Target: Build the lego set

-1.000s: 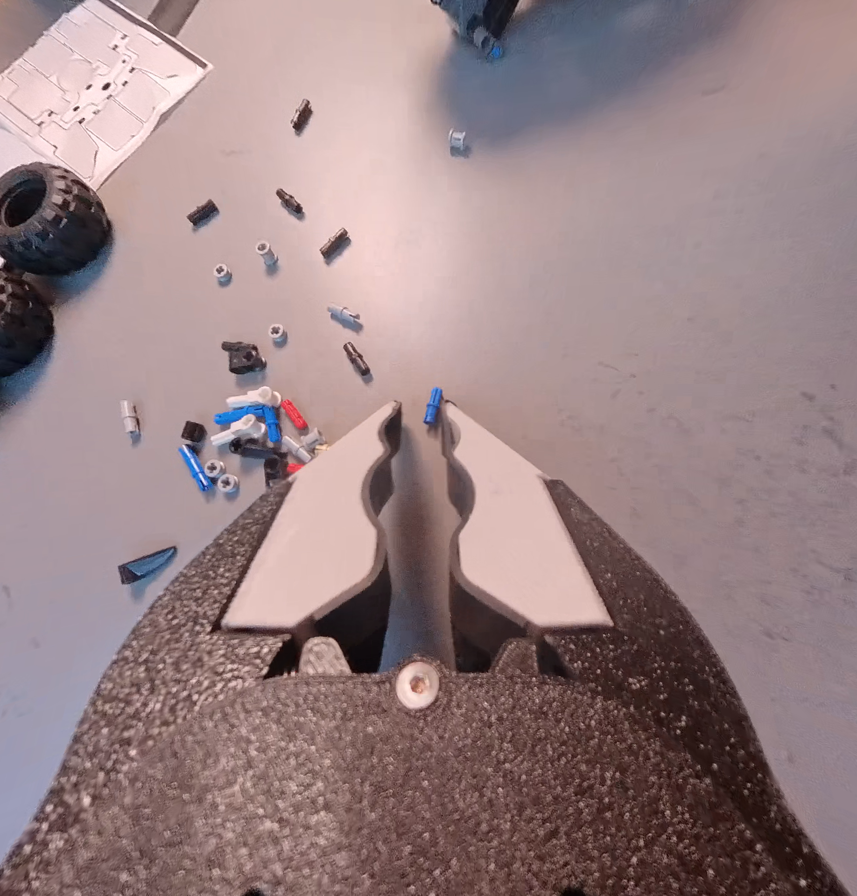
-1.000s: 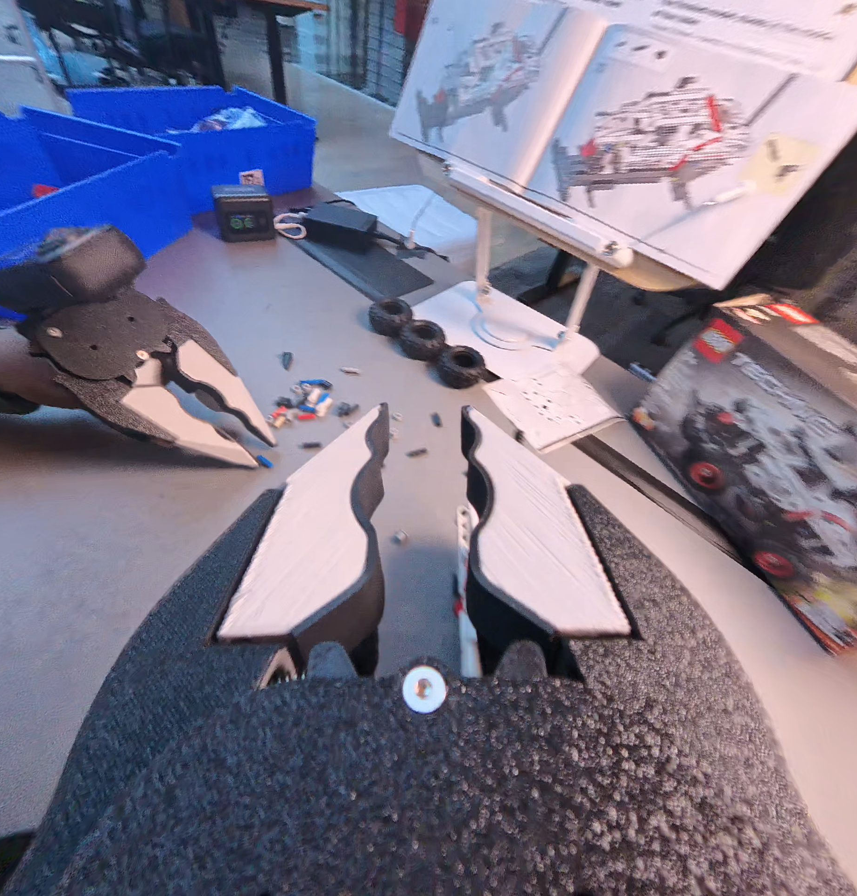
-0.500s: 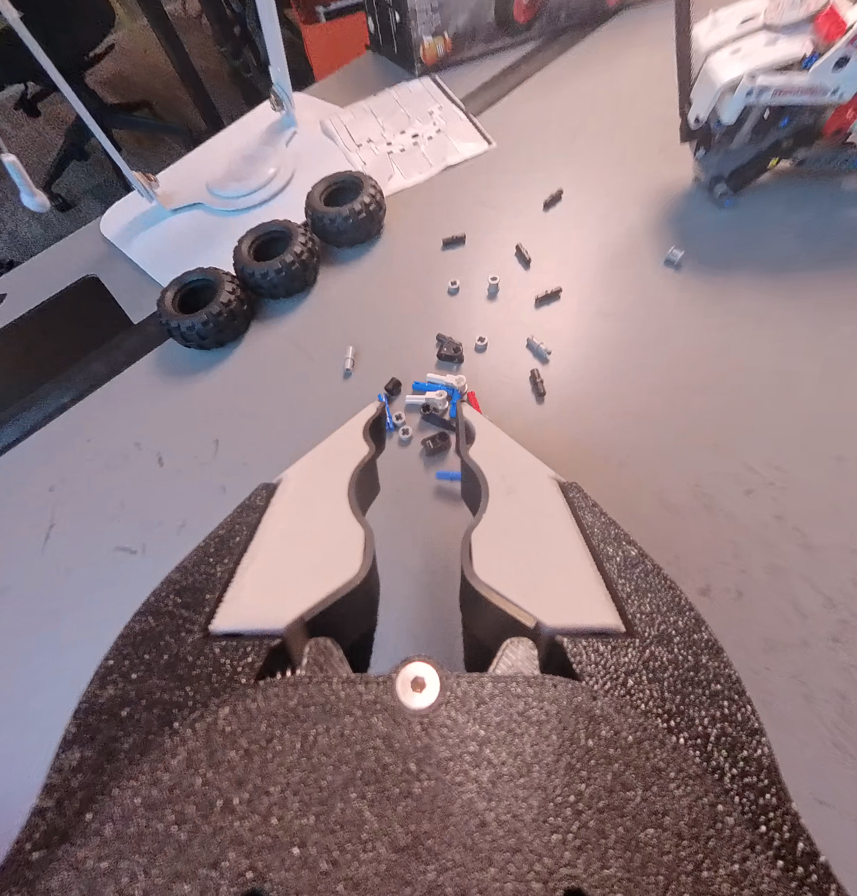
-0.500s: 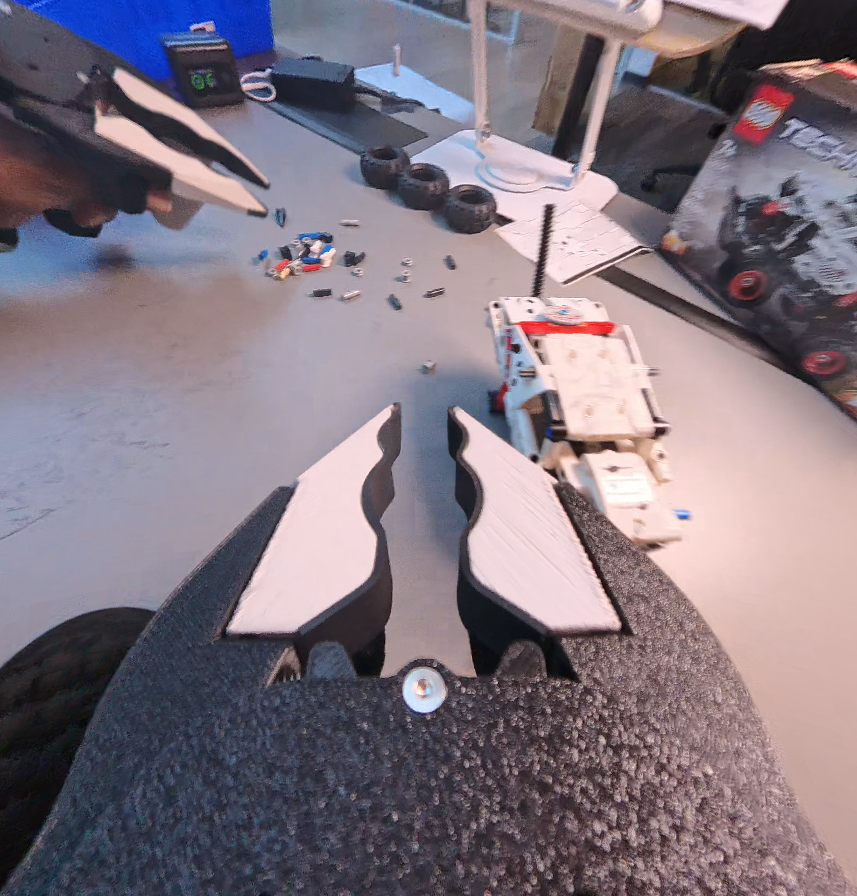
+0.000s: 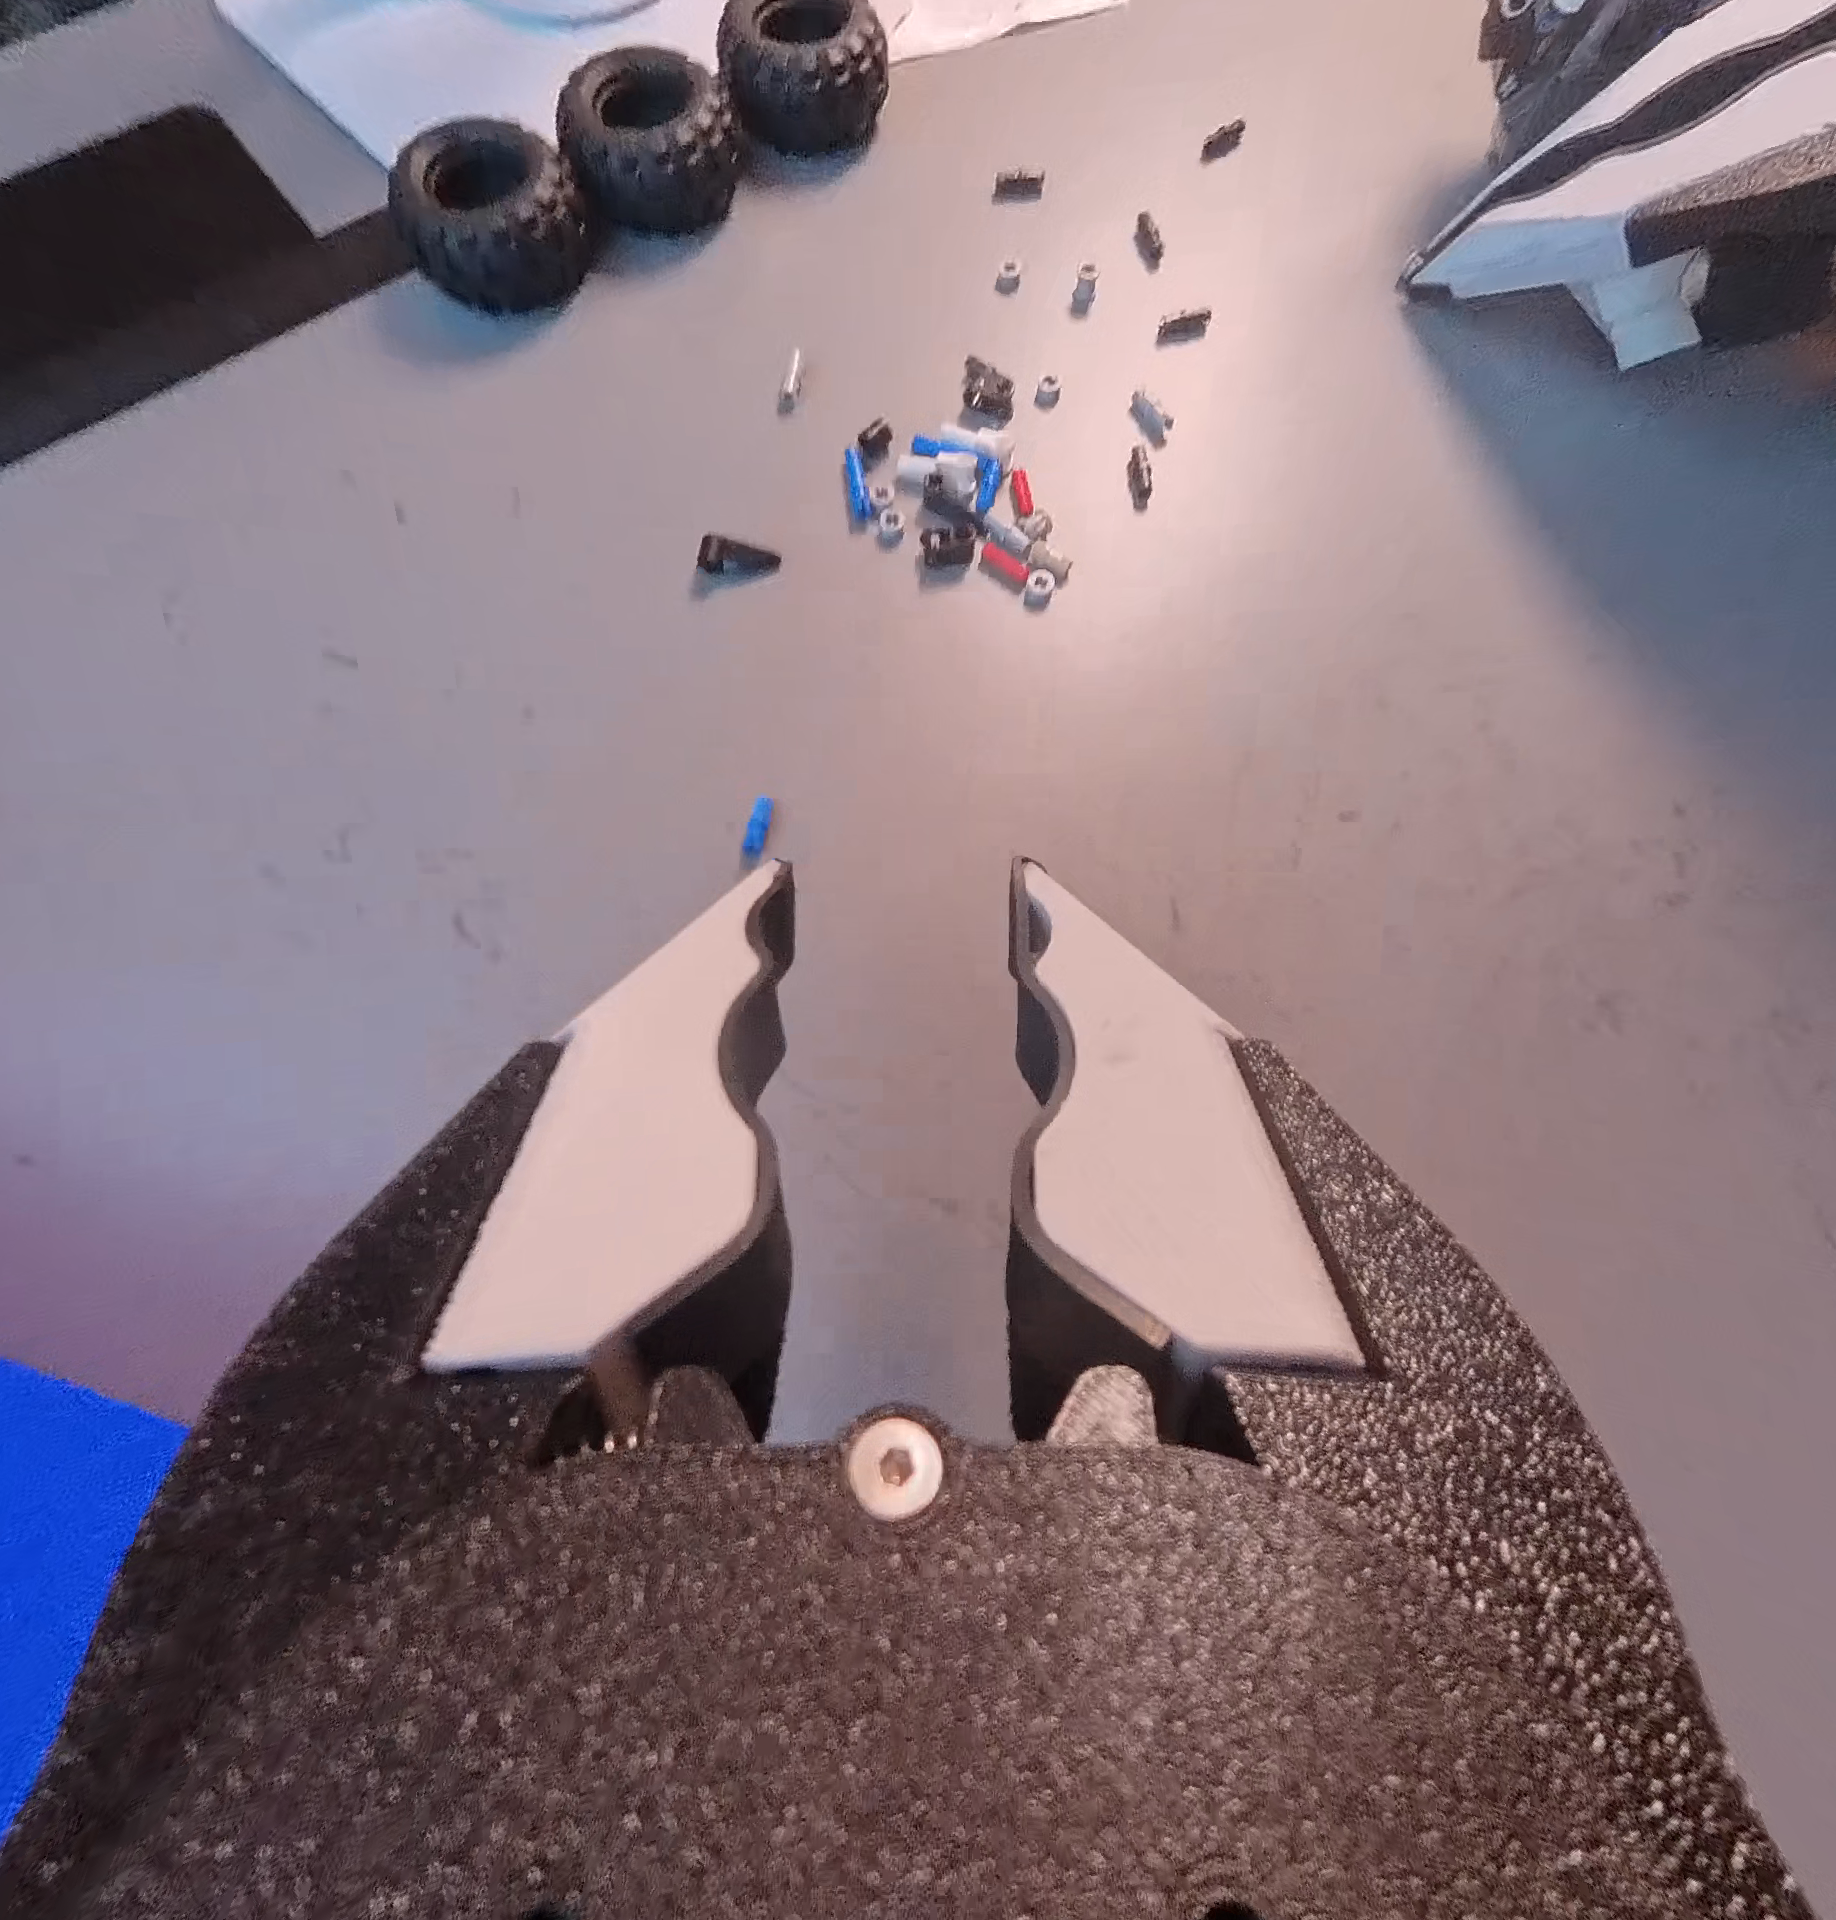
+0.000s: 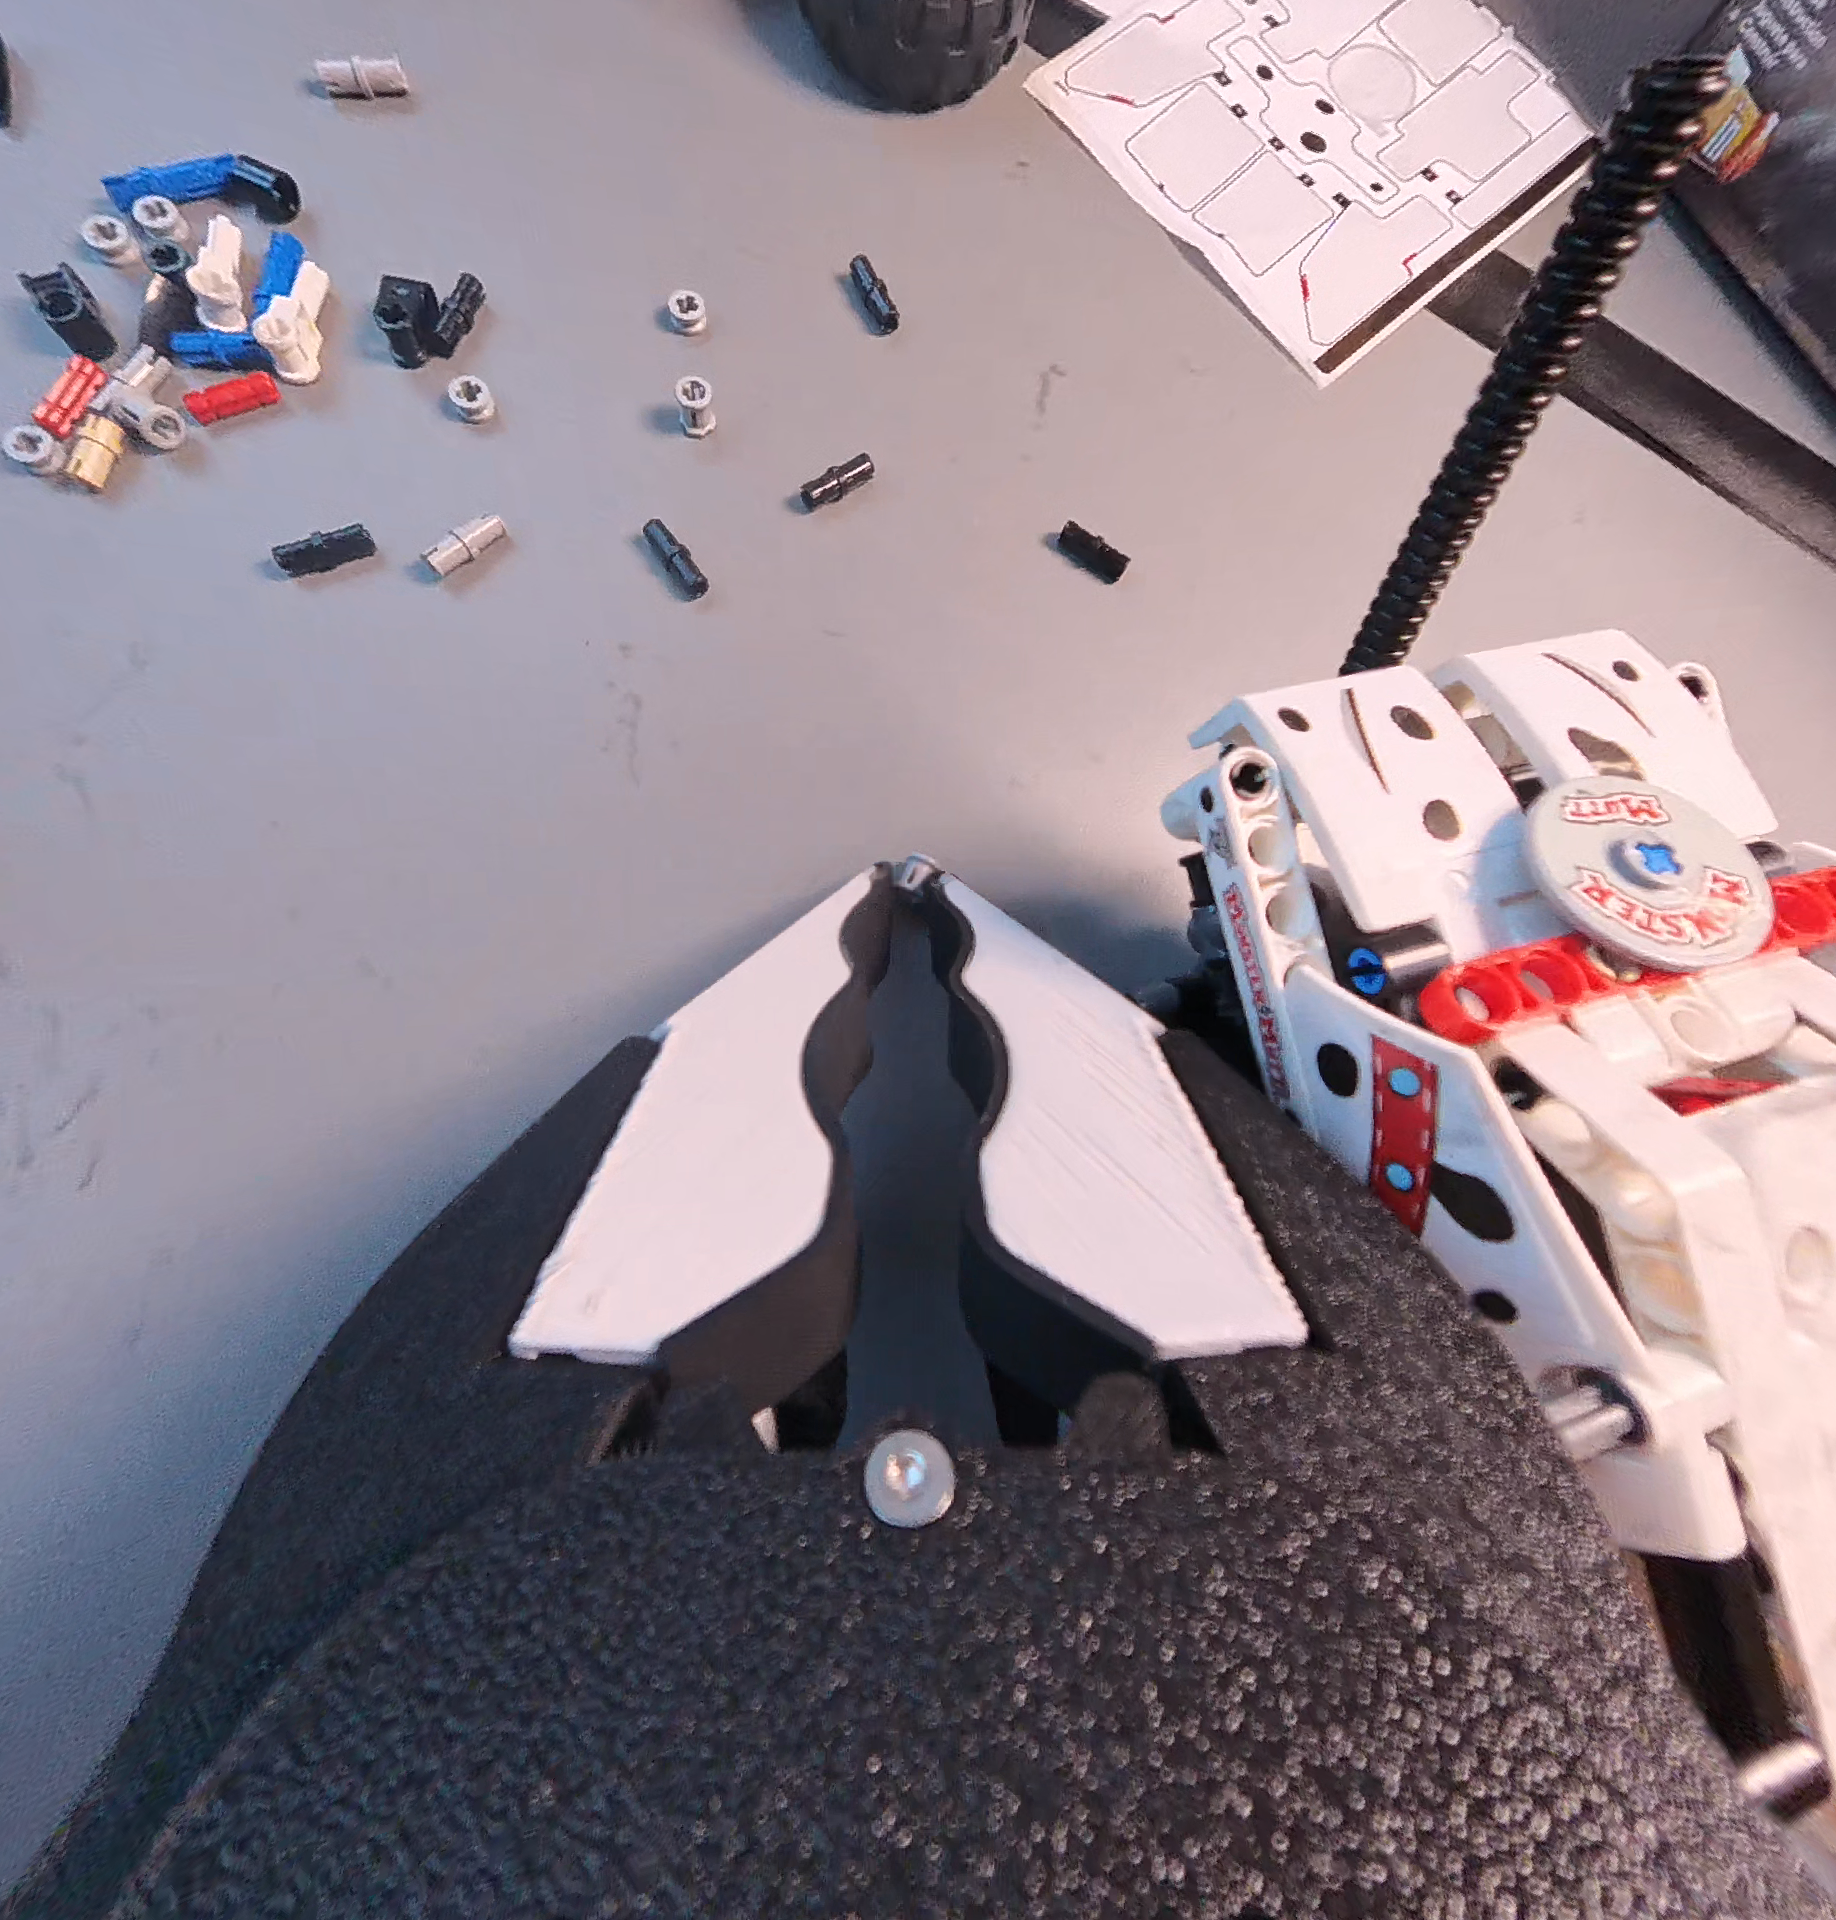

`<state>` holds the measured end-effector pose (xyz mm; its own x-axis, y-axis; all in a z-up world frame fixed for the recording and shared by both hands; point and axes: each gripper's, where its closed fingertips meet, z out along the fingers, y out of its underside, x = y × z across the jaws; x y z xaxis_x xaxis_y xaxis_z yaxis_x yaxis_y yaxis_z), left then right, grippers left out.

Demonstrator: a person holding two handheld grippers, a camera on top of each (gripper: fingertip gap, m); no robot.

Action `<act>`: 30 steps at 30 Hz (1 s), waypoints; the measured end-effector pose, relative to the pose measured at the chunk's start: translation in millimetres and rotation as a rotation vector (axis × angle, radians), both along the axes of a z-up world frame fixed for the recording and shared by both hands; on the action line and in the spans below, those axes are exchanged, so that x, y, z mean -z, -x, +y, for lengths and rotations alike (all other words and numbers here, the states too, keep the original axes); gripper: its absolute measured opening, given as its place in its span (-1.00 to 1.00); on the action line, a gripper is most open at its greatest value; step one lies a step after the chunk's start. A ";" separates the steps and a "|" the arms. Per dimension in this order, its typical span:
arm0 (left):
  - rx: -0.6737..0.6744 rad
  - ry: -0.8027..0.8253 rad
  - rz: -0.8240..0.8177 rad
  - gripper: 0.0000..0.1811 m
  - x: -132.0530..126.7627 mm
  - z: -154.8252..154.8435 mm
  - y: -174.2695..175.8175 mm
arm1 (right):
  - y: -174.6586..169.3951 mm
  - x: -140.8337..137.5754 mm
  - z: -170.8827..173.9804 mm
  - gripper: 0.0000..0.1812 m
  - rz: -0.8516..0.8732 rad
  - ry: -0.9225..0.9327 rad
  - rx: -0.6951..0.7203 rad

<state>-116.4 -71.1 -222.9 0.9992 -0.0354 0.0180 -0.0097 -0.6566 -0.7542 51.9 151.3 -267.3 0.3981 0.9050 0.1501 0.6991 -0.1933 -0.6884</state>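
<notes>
My left gripper (image 5: 901, 868) is open and empty, low over the grey table (image 5: 1309, 831). A small blue pin (image 5: 756, 826) lies on the table just ahead of its left fingertip. Farther ahead lies a pile of small pins and bushes (image 5: 955, 488). My right gripper (image 6: 912, 878) is shut on a small grey piece (image 6: 912, 869) at its tips, just left of the white, red-trimmed truck model (image 6: 1516, 1039). The right gripper also shows in the left wrist view (image 5: 1433, 270) at the upper right. The pile also shows in the right wrist view (image 6: 166, 312).
Three black tyres (image 5: 649, 151) stand in a row at the back. Loose black pins (image 6: 675, 559) and grey bushes (image 6: 694, 403) are scattered about. A sticker sheet (image 6: 1309, 156) and a black ribbed hose (image 6: 1516, 364) lie behind the truck. A blue bin (image 5: 41, 1507) is at my near left. About 30 cm separates my left fingertips from my right.
My left gripper has pulled back from the pile and opened wider; the blue pin now lies beside its left tip. My right gripper has dropped beside the truck and shut on the small grey piece.
</notes>
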 end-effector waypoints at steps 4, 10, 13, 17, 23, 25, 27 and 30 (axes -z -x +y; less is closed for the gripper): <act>-0.093 0.037 0.006 -0.54 23.2 -14.5 18.7 | 8.1 0.4 -5.0 -0.95 -0.010 0.019 -0.045; -0.158 0.025 -0.036 -0.49 41.1 7.2 36.2 | 72.7 -31.8 -43.6 -0.95 0.161 -0.062 -0.301; -0.163 0.037 -0.021 -0.50 44.6 27.4 42.2 | 103.1 -40.7 -54.9 -0.95 0.231 -0.015 -0.403; -0.127 0.043 0.037 -0.52 47.0 52.8 41.7 | 117.5 -25.5 -56.0 -0.87 0.205 0.072 -0.465; -0.072 0.044 0.046 -0.58 47.4 77.8 38.0 | 112.8 -52.5 -60.1 -0.79 0.363 0.176 -0.472; -0.067 0.046 0.028 -0.59 47.8 83.1 38.1 | 110.1 -58.1 -63.0 -0.71 0.387 0.217 -0.484; -0.065 0.048 0.008 -0.61 48.2 87.2 38.2 | 109.2 -55.5 -62.7 -0.69 0.367 0.187 -0.501; -0.046 0.048 0.006 -0.69 48.2 91.6 36.5 | 110.0 -42.4 -60.7 -0.67 0.283 0.071 -0.528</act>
<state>-152.9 20.4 -271.1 0.9999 0.0109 0.0127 0.0167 -0.6921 -0.7216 -58.1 90.7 -224.9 -0.0926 0.9951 0.0357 0.5050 0.0778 -0.8596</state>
